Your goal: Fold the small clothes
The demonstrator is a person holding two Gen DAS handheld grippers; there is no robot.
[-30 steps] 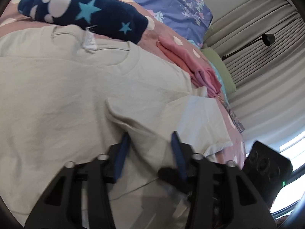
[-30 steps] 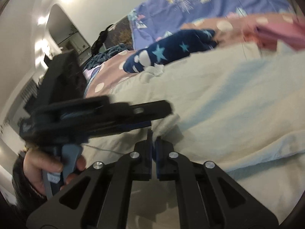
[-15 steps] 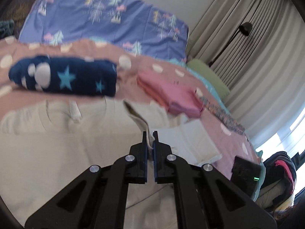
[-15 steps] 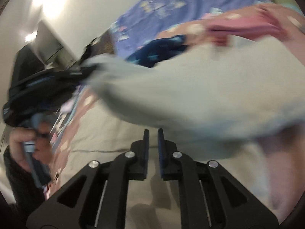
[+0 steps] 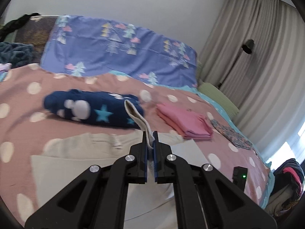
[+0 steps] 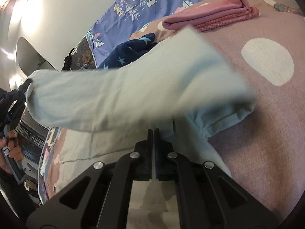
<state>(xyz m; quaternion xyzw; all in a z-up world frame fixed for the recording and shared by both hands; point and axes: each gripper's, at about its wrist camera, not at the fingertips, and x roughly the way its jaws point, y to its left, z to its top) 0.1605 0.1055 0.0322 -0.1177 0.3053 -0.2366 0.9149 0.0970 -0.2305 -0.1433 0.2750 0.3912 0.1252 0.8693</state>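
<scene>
The left gripper (image 5: pixel 150 139) is clamped on a fold of the pale shirt (image 5: pixel 80 164), which lies across the lower half of the frame on the pink dotted bedspread (image 5: pixel 22 72). In the right wrist view the raised cloth stretches from the left edge toward the centre, and the right gripper (image 6: pixel 154 133) has its jaws closed, pinching the shirt's edge just below that cloth.

navy bundle (image 5: pixel 91 110), pink stack (image 5: pixel 186 122) ahead, gap between

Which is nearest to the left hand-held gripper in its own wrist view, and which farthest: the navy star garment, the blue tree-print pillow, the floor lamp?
1. Navy star garment, just beyond the left hand-held gripper.
2. Blue tree-print pillow, at the bed's head.
3. Floor lamp, far right by the curtains.
</scene>
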